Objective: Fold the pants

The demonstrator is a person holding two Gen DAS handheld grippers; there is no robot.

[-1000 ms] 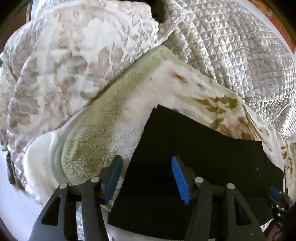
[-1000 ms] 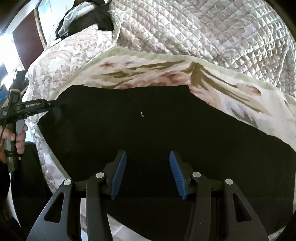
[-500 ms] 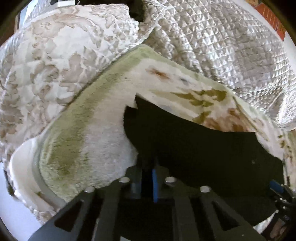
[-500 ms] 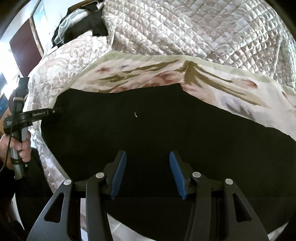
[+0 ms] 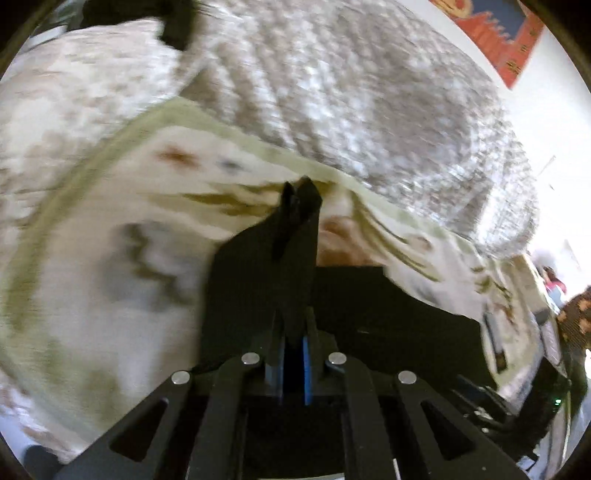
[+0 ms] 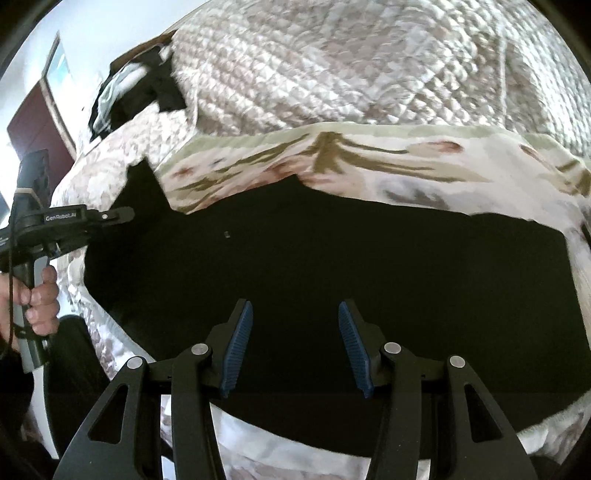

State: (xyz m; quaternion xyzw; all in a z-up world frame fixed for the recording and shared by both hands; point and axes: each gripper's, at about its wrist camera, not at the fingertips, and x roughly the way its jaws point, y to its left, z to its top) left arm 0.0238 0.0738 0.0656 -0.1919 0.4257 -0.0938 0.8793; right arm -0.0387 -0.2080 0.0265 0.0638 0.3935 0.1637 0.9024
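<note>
Floral blanket (image 6: pixel 369 162) over quilted bed. Black pants (image 6: pixel 332 266) spread flat, left corner lifted, pinched by left gripper (image 5: pixel 293 354). Right gripper (image 6: pixel 295 347) near, fingers apart, over pants.

Home bedroom: bed w/ quilted bedspread (image 6: pixel 369 74), floral fleece blanket (image 6: pixel 369 162), wall hanging (image 5: pixel 495 33).

Left gripper (image 5: pixel 293 354) jaws pinch the black pants (image 5: pixel 266 266) (corner raised) above floral blanket (image 5: pixel 110 221).
</note>
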